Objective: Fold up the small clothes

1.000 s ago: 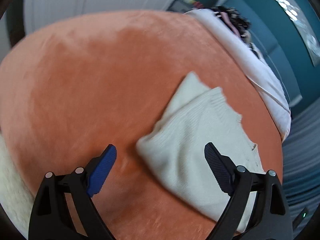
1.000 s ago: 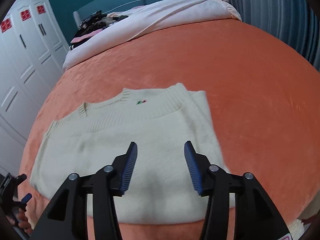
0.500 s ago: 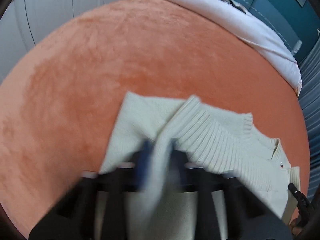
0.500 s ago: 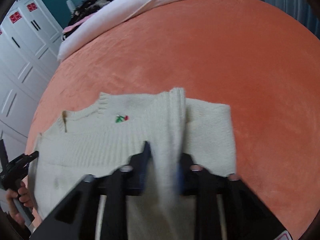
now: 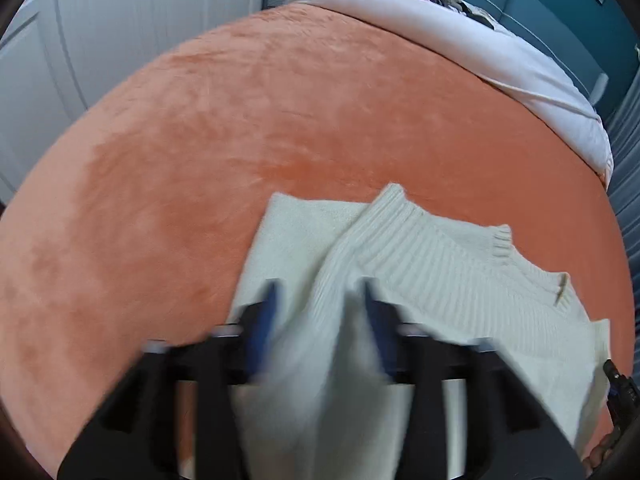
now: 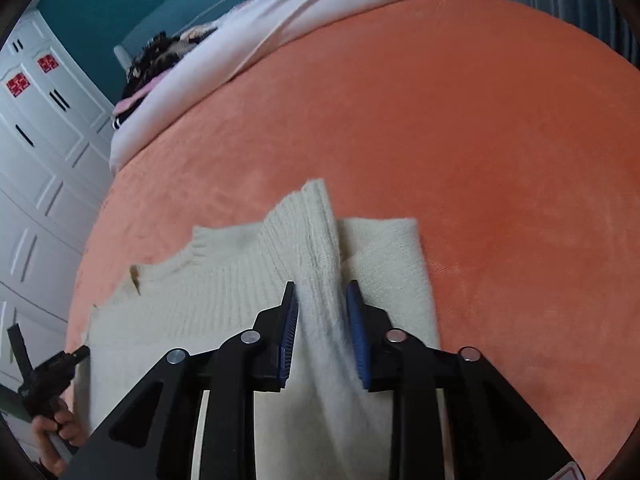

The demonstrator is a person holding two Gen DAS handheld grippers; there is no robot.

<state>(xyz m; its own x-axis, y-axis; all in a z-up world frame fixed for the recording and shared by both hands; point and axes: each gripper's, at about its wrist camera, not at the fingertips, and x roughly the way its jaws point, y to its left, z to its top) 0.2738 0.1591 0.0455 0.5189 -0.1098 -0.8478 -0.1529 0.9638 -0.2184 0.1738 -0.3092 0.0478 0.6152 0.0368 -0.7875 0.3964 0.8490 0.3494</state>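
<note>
A cream knitted sweater lies on the orange bedspread. My left gripper, blurred by motion, is shut on a raised fold of the sweater near its left side. My right gripper is shut on a raised fold of the same sweater near its right side. Both folds are lifted above the bed, with the ribbed collar edge standing up. A folded-in sleeve lies flat beside the right gripper. The left gripper and the hand holding it show at the lower left of the right wrist view.
A white duvet and a pile of dark clothes lie at the far end of the bed. White wardrobe doors stand on the left side. A teal headboard is behind the bed.
Both grippers went from open above the flat sweater to shut on its fabric. They have lifted the gripped folds, and the sweater's top edge now stands up off the bed.
</note>
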